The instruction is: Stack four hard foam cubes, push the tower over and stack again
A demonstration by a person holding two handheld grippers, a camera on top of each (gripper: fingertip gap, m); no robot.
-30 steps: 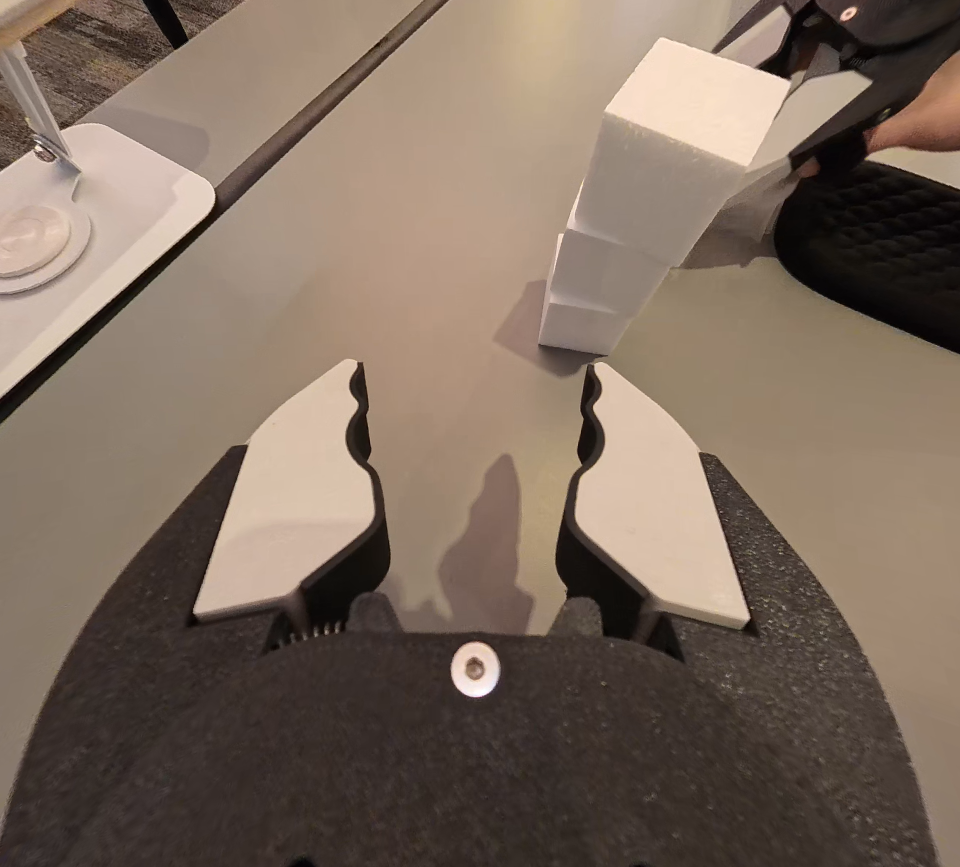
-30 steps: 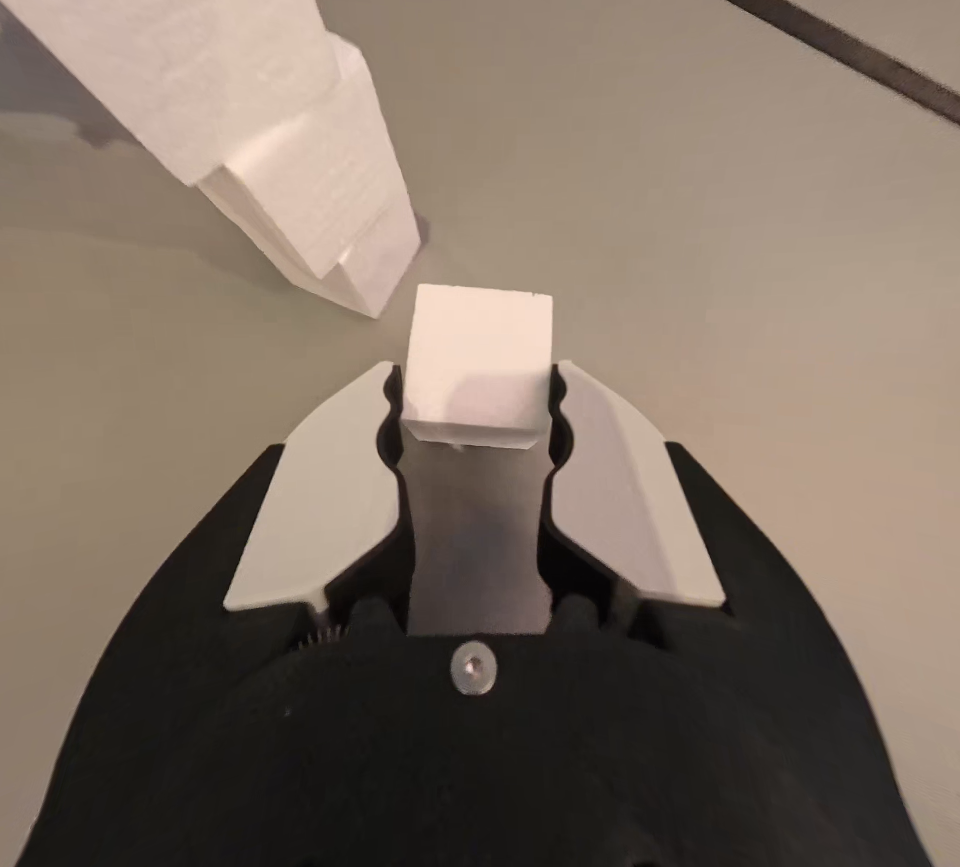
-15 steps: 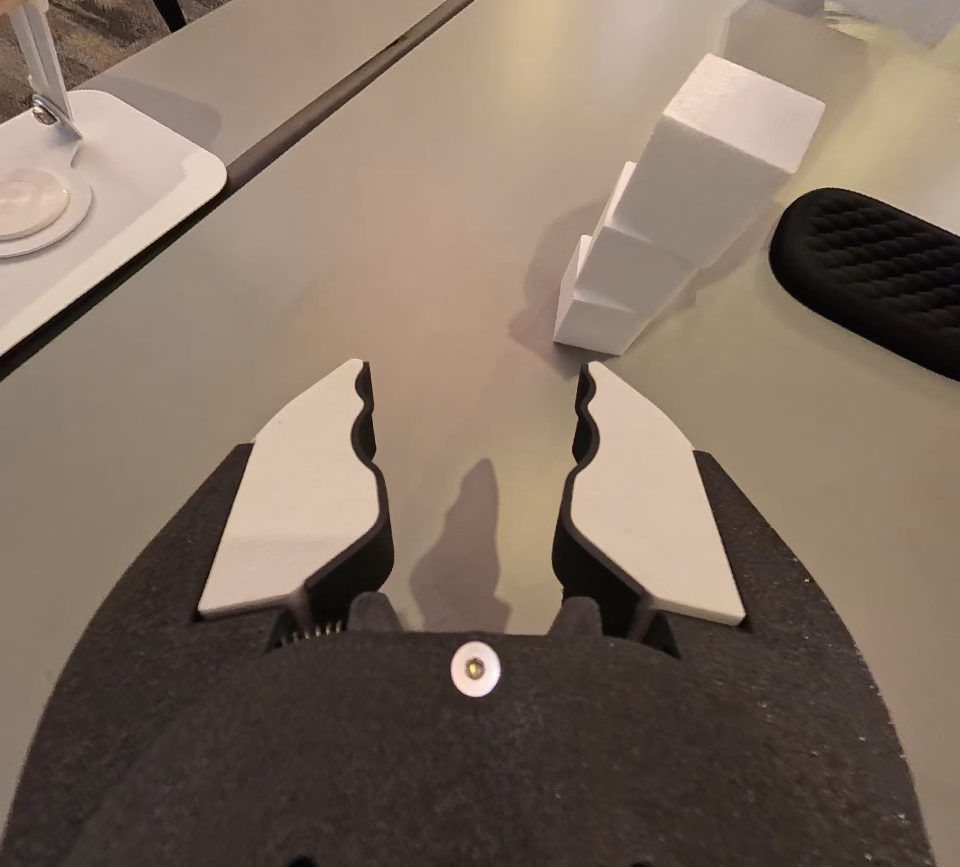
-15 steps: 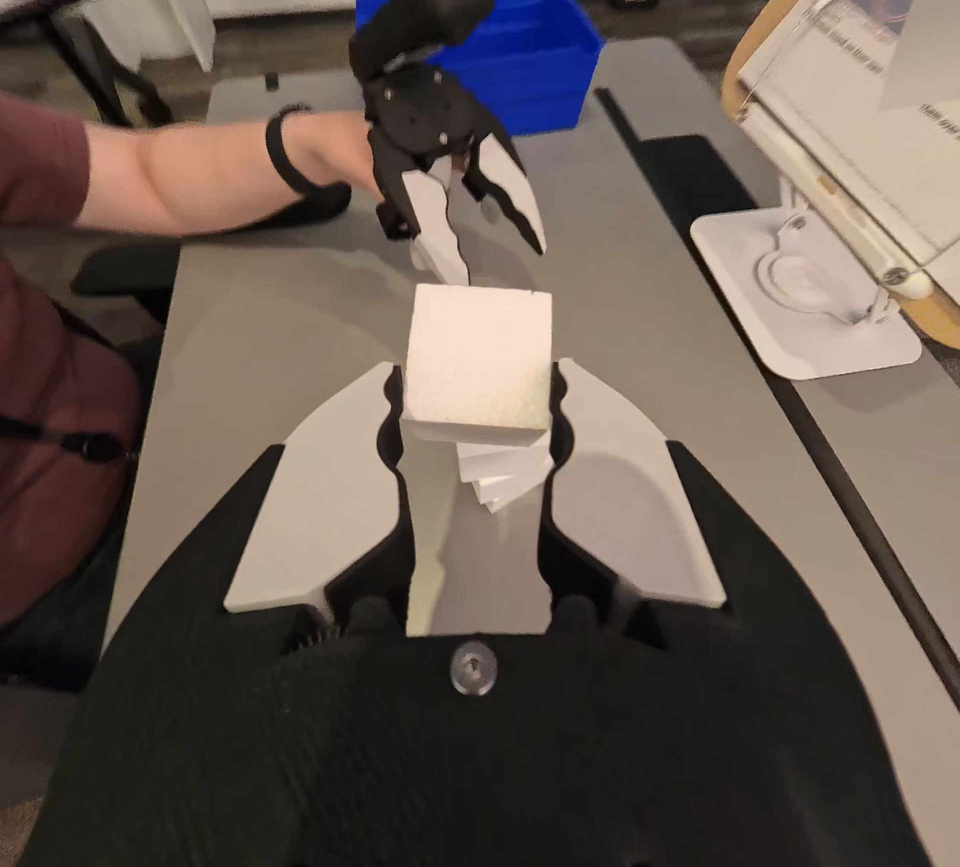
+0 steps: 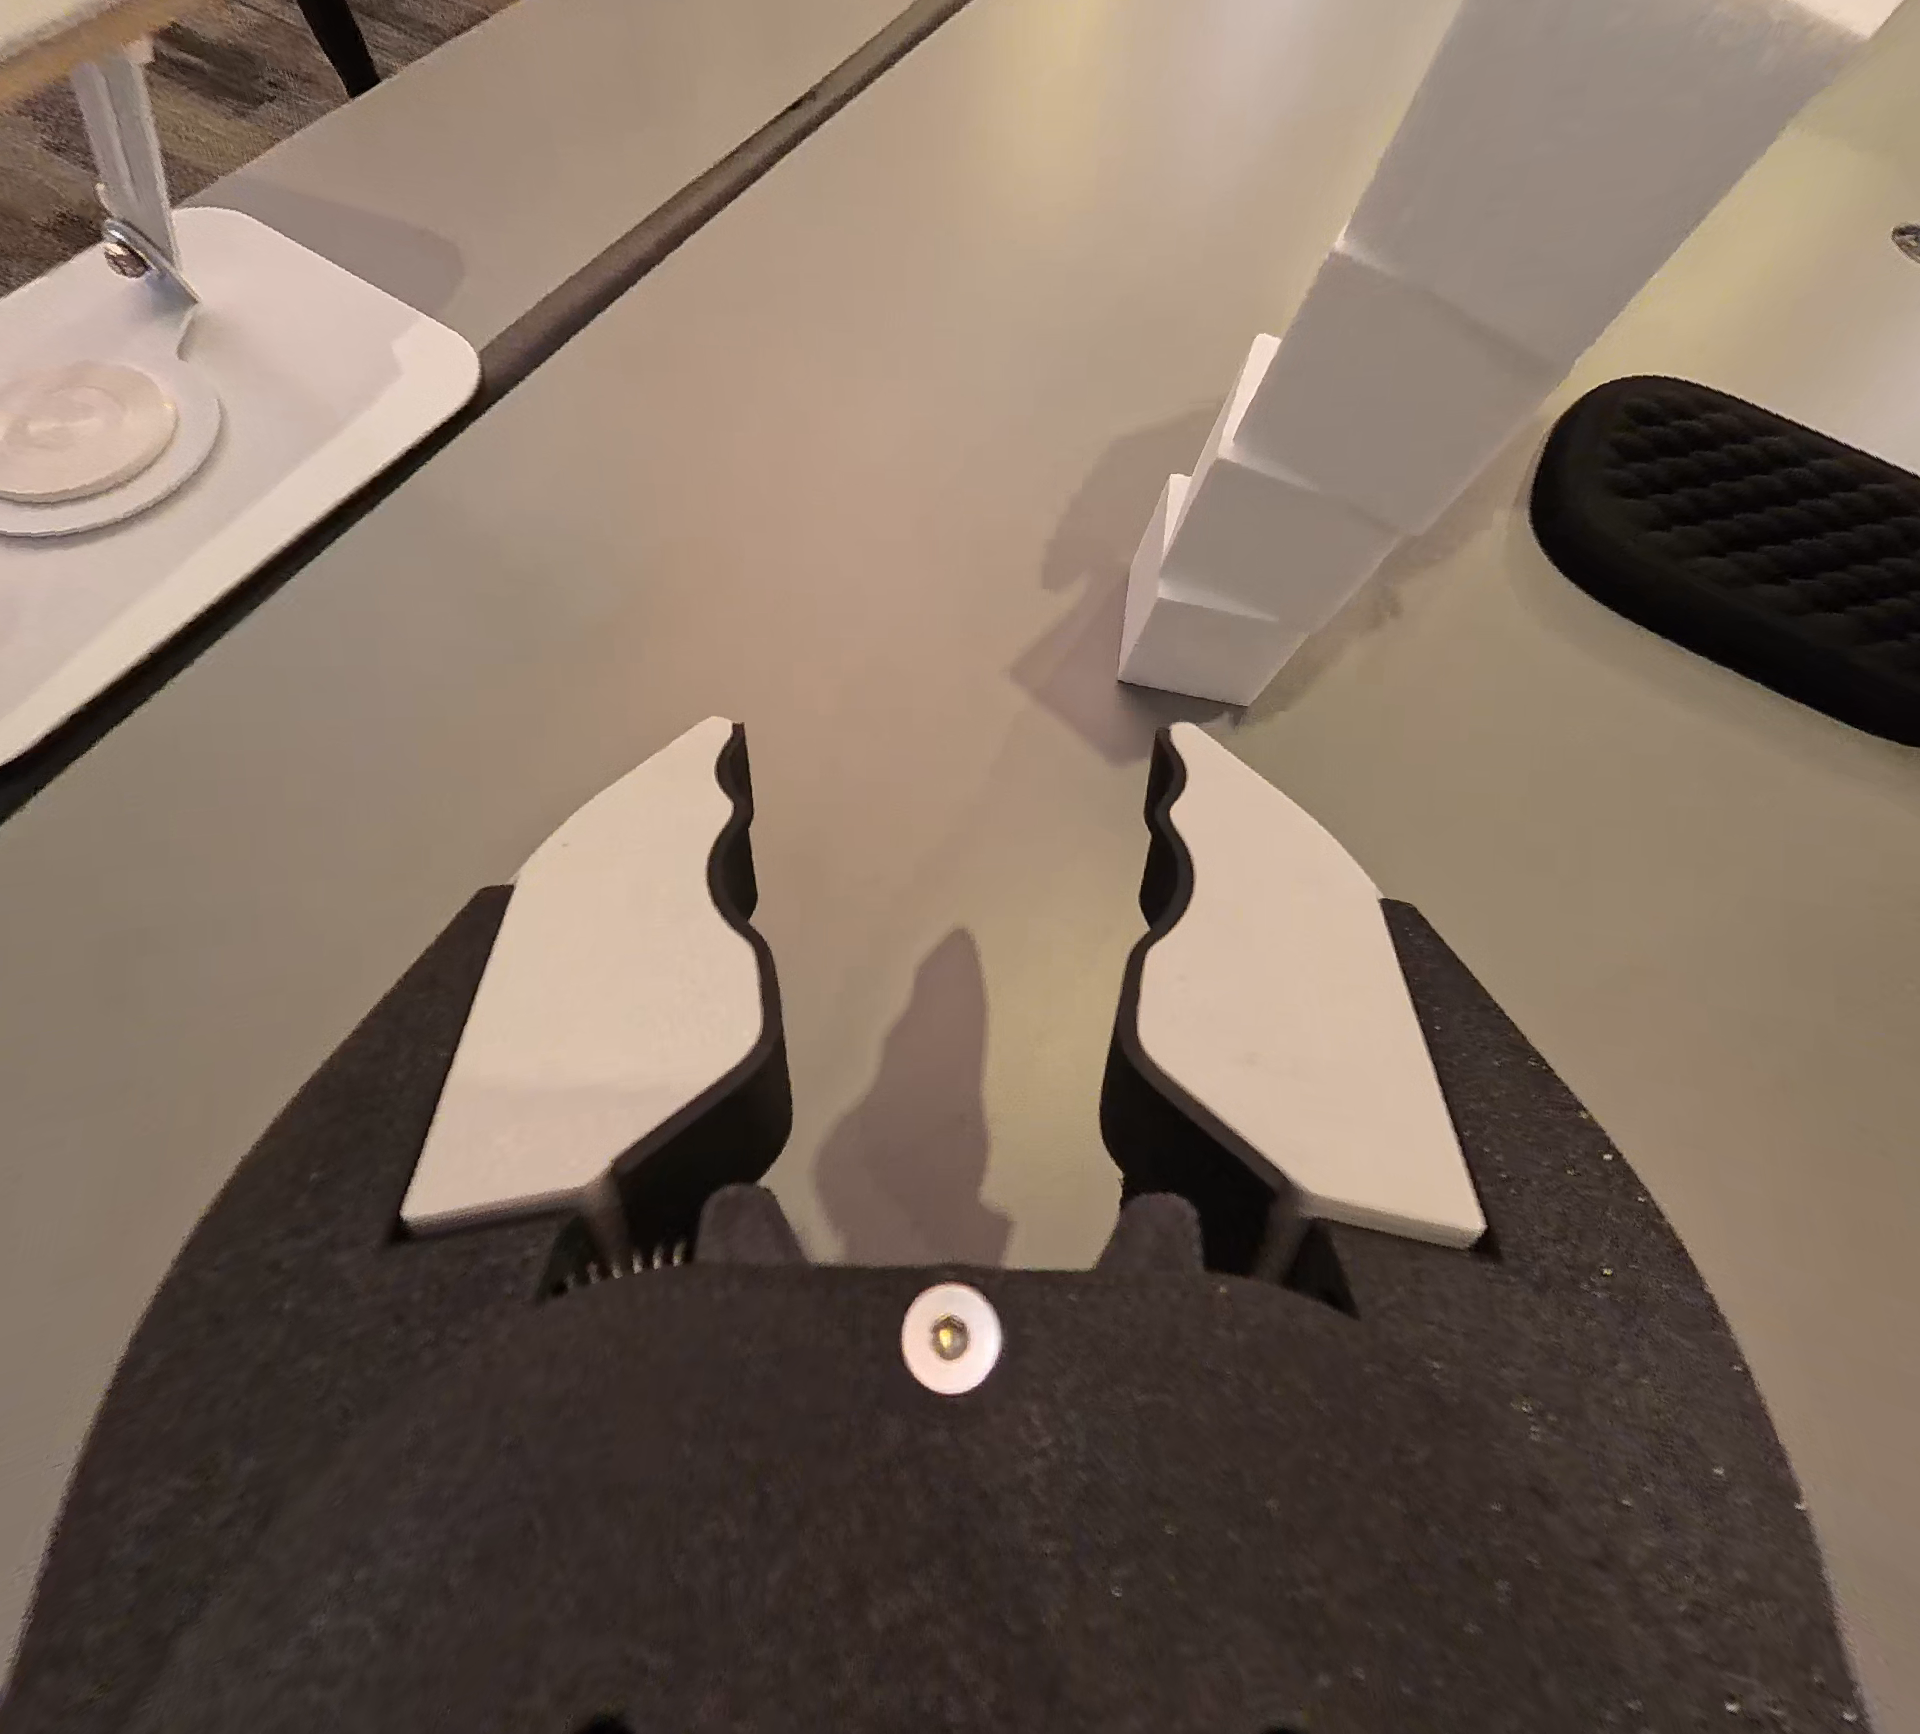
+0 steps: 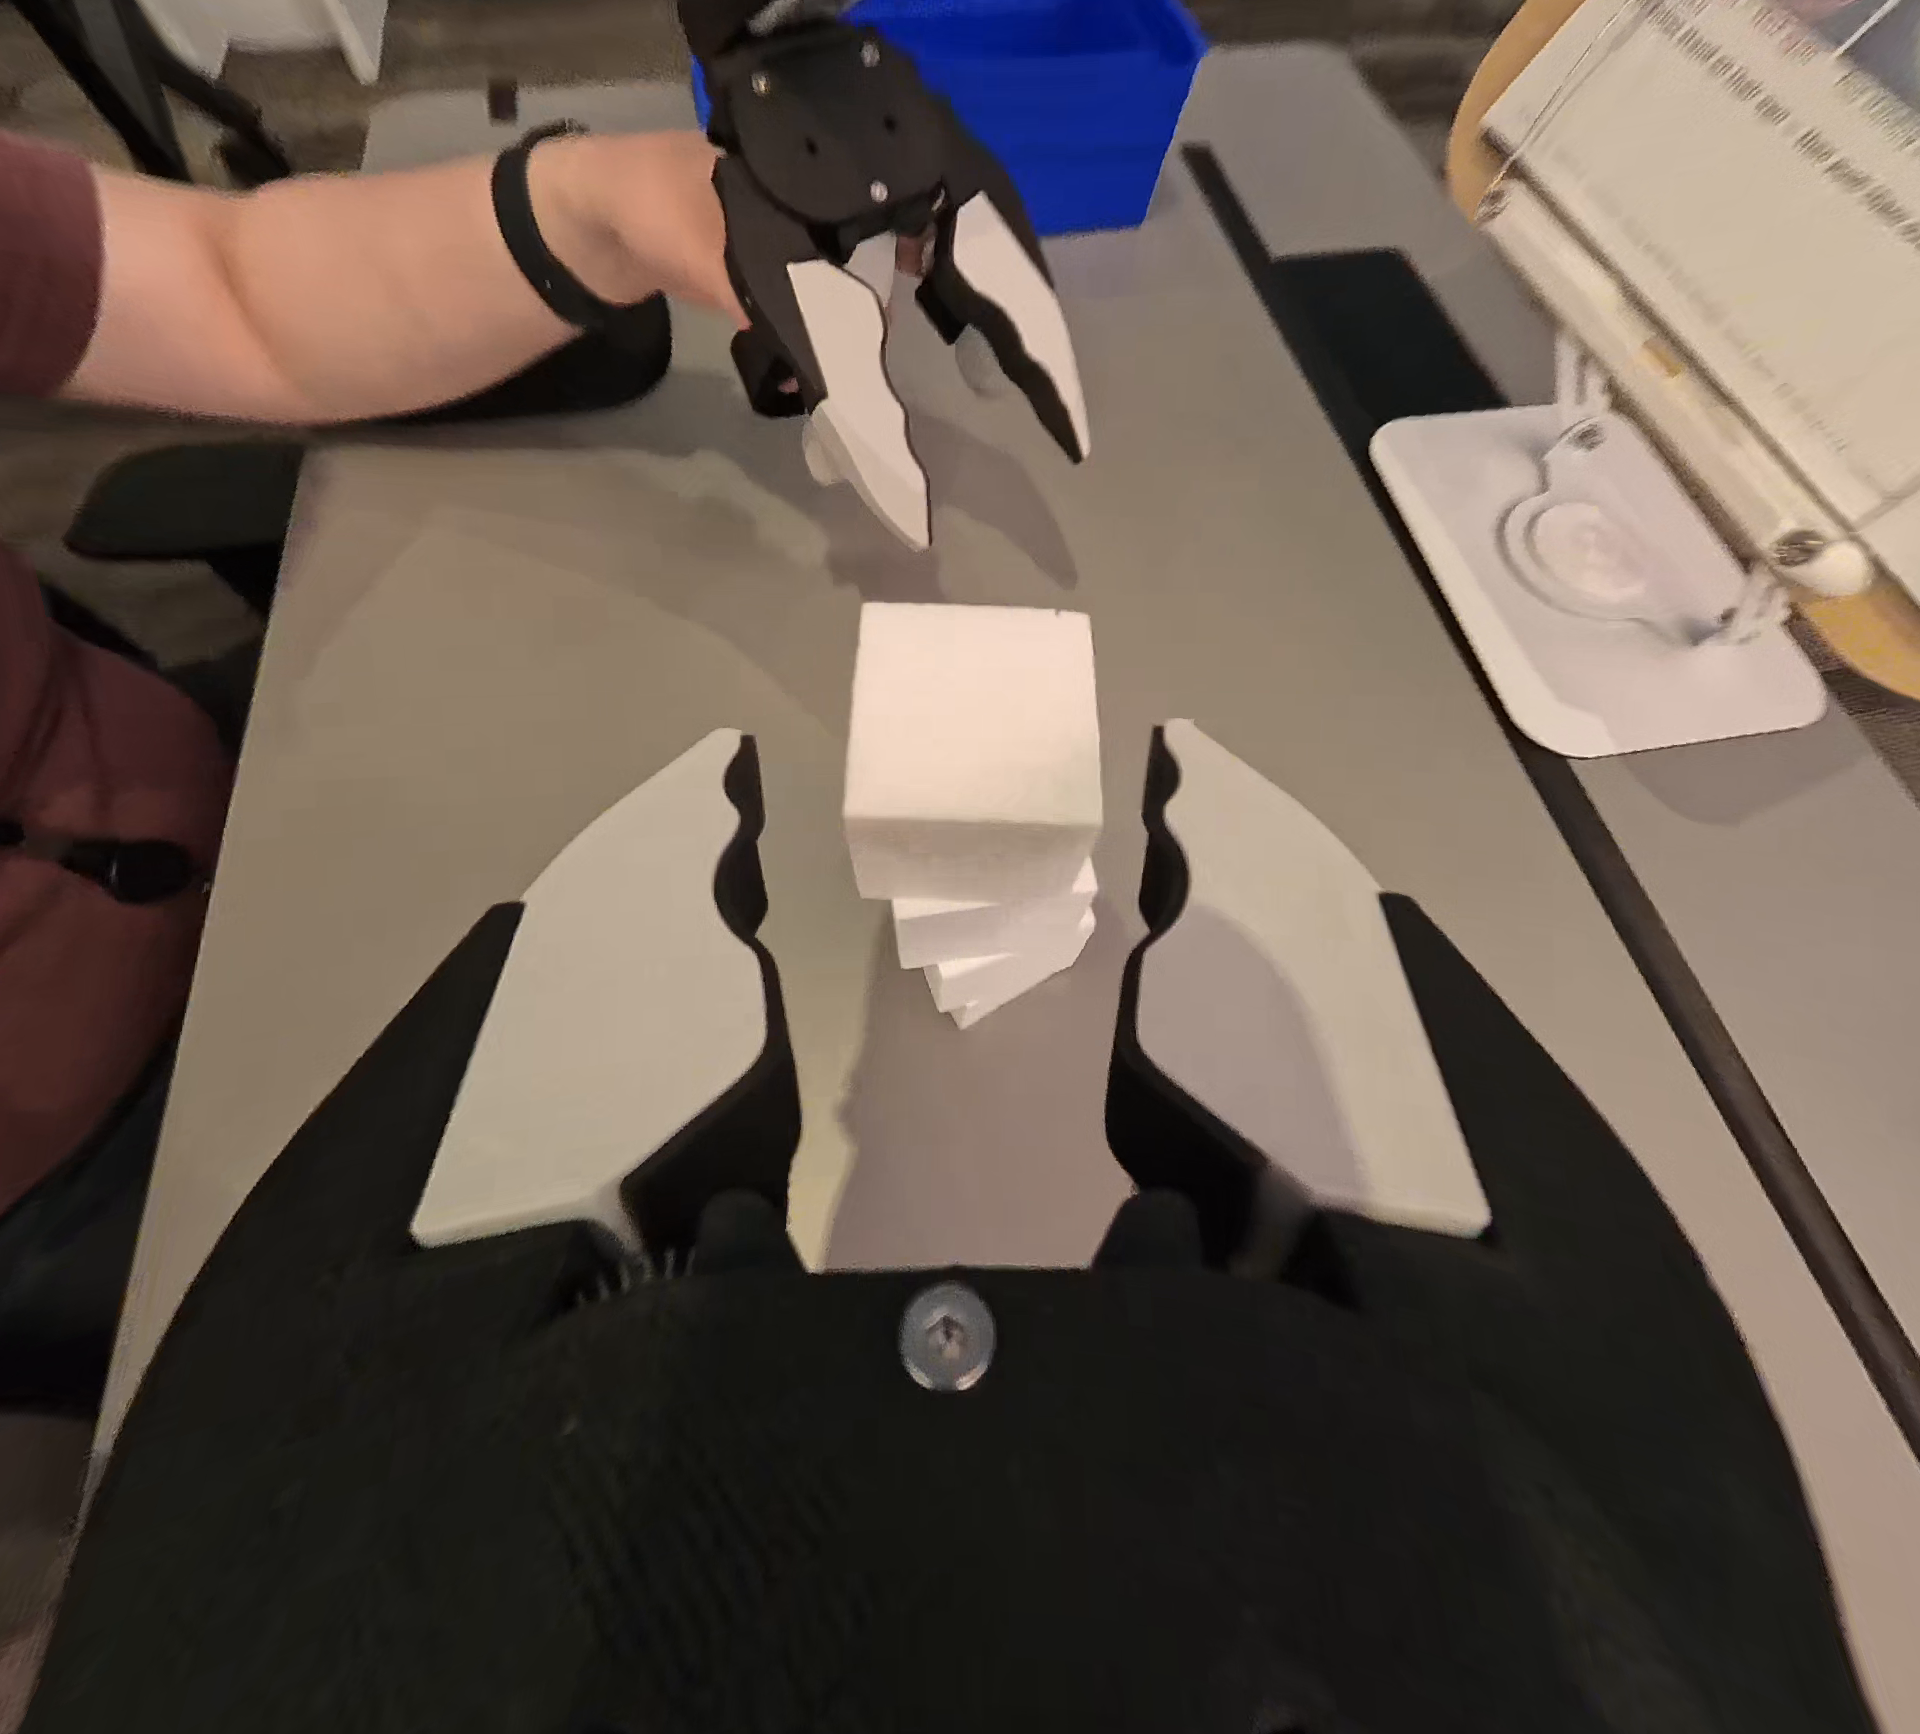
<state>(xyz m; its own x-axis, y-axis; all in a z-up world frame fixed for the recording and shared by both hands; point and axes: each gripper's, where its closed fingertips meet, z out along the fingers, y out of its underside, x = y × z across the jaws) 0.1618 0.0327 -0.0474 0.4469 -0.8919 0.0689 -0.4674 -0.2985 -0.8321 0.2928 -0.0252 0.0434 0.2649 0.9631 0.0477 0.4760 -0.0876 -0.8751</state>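
A tower of white foam cubes [image 5: 1351, 437] stands on the grey table [image 5: 779, 354], slightly twisted from cube to cube. The top cube [image 6: 971, 697] rests on three others. My right gripper [image 6: 953, 734] is open above the tower, with a finger on each side of the top cube and a gap on both sides. My left gripper [image 5: 951, 734] is open and empty, low over the table just in front and left of the tower's base. It also shows in the right wrist view [image 6: 992, 489], beyond the tower.
A black padded rest [image 5: 1745, 541] lies right of the tower. A white stand base [image 5: 260, 437] with a book holder [image 6: 1714, 178] sits across a dark slot [image 5: 748, 136] in the table. A blue bin [image 6: 1039, 74] is at the far end. A person's arm [image 6: 312, 282] reaches in.
My right gripper lifted the cube it held from beside the tower to the top, then opened and let it go. The tower is one cube taller. My left gripper barely moved.
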